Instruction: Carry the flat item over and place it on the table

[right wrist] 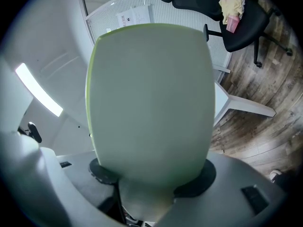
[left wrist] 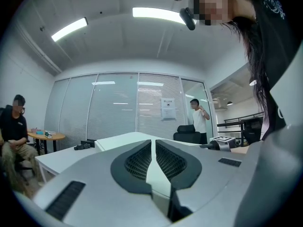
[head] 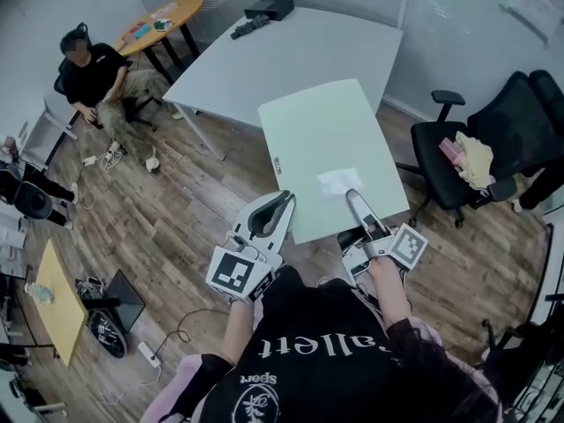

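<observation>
Pale-green board (head: pixel 326 148): was held level in the air above the wooden floor (head: pixel 176 210). Its far end appeared to reach over the near edge of the white table (head: pixel 291 51), and it was not yet set down.
Left gripper (head: pixel 280 205): jaws were pinched on the board's near left corner, with the thin edge showing between the pads.
Right gripper (head: pixel 354 203): was clamped on the board's near edge, one jaw lying over the top face and the other beneath.
Handling: probably stiff and fairly light, since it showed no sag with both grips on one end. The smooth face looked slippery, and the long overhang would lever against the pads.
Best hold: the near edge, with the grips set well apart as they were; a deeper bite would steady it.
Surface: the table was broad and bare on its near side, with dark items (head: pixel 264 11) at the far end.
Room: a glass-walled office. A seated person (head: pixel 97 77) was beside a round wooden table (head: pixel 163 16), and a black office chair (head: pixel 458 157) stood at the right.
</observation>
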A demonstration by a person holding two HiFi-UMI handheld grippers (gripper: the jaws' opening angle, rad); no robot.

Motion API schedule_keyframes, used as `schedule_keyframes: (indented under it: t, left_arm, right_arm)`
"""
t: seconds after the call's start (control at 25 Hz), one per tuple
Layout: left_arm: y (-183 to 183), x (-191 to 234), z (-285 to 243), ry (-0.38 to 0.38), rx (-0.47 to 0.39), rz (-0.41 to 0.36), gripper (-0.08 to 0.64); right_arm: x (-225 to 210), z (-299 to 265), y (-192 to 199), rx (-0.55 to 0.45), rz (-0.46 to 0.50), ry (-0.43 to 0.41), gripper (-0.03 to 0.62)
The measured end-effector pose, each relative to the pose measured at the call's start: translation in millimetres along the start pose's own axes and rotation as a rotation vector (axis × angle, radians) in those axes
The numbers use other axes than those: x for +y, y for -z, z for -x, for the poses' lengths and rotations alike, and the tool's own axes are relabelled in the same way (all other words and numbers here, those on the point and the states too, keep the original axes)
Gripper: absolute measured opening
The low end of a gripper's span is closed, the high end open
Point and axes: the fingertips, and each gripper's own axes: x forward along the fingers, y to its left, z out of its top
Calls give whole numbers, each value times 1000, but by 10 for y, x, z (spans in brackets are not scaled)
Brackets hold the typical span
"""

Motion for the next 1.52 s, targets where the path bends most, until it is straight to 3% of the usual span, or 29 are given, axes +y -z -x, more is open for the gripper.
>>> schedule_keyframes:
  t: [0.32,0.6,0.88,1.16,1.52]
  left_arm:
    - [49,88,-14,-7,21,19,45]
    - [140,431,-143,-20,41,39,46]
    - [295,1228,-294,15,52,68,46]
    - [353,2135,-553,56,91,72,45]
    - [362,3220,-647,108,107,51,46]
  right_arm:
    - [-102,-25,3,-2,-38,8,288]
    - [-291,-312,-21,14,-53,52,288]
    - [-400,-1057,49,-19,-60,47,288]
    - [-699,-1822,189,-33,-82,143,288]
    - [-873,-2733,376,-101,-102,176,288]
